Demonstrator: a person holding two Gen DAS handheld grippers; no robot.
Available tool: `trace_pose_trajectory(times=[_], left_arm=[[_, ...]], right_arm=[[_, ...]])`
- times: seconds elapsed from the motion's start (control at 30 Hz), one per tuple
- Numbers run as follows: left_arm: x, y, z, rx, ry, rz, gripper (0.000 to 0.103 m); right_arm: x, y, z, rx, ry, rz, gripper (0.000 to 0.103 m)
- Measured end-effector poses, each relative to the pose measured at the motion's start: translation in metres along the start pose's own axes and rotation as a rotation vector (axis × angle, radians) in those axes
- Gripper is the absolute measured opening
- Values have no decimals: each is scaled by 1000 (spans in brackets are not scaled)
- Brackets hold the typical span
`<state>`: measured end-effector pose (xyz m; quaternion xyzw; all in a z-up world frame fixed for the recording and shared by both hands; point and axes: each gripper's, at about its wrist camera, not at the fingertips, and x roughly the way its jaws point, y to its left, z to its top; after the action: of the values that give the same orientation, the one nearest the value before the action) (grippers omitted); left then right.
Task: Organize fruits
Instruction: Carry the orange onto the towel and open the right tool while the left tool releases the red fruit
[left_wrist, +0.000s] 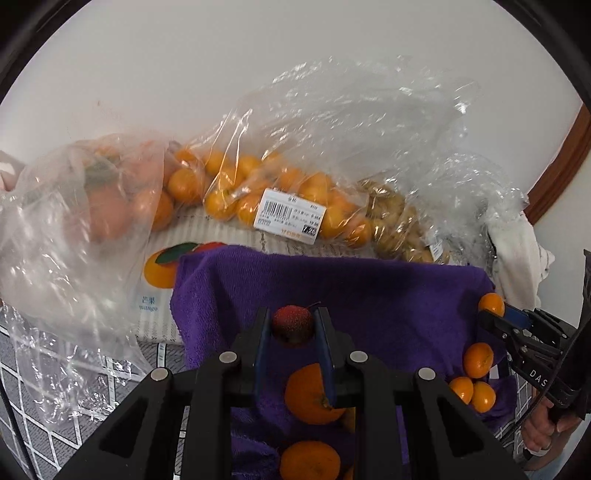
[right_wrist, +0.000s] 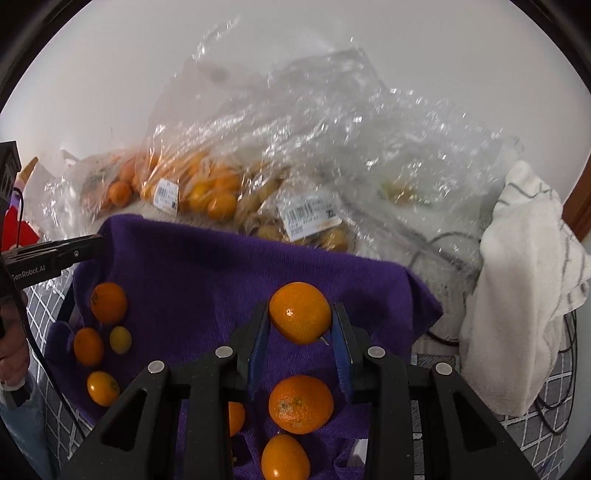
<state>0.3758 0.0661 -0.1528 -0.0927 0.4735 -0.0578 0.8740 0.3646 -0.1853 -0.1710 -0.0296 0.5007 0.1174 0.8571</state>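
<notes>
The left gripper (left_wrist: 293, 325) pinches a small red fruit (left_wrist: 292, 324) between its fingertips, and the right gripper (right_wrist: 300, 325) clamps a kumquat (right_wrist: 300, 312), both above the purple towel (left_wrist: 369, 295). Behind the towel lie clear plastic bags (left_wrist: 280, 192) of orange fruit. Three loose kumquats (left_wrist: 478, 360) lie together on the towel's right side.

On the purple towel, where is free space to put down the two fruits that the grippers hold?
The purple towel is bare in its middle and far part, between the red fruit in the left gripper and the bagged fruit. Loose oranges crowd its near part and both side edges.
</notes>
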Motion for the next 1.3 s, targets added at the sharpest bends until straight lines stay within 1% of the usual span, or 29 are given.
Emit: trace_pose_trajectory(times=[0.2, 0.3, 0.43, 0.53, 0.63, 0.87, 0.9, 0.97, 1.07, 1.17, 1.3], left_arm=[[14, -4, -4, 5, 33, -9, 23], [20, -5, -6, 4, 50, -10, 23], [24, -5, -7, -1, 52, -5, 23], [28, -6, -8, -4, 66, 2, 23], [35, -8, -9, 6, 87, 14, 23], [41, -10, -11, 11, 91, 15, 24], [40, -9, -11, 9, 93, 19, 28], [40, -7, -10, 2, 98, 30, 31], [37, 2, -7, -14, 93, 18, 31], [32, 8, -5, -23, 82, 3, 36], [23, 10, -2, -19, 69, -8, 36]], right_arm=[[19, -1, -6, 3, 65, -8, 33], [25, -1, -8, 7, 85, -10, 33], [32, 0, -11, 6, 104, -15, 33], [39, 2, -12, 4, 116, -14, 33], [39, 4, -13, 4, 108, -17, 33], [44, 6, -14, 14, 117, -11, 33], [45, 6, -13, 14, 116, -10, 35], [45, 7, -12, 14, 114, -5, 39], [41, 11, -10, 3, 99, -12, 45], [32, 14, -7, -3, 72, -20, 57], [17, 19, -2, 2, 35, -14, 60]])
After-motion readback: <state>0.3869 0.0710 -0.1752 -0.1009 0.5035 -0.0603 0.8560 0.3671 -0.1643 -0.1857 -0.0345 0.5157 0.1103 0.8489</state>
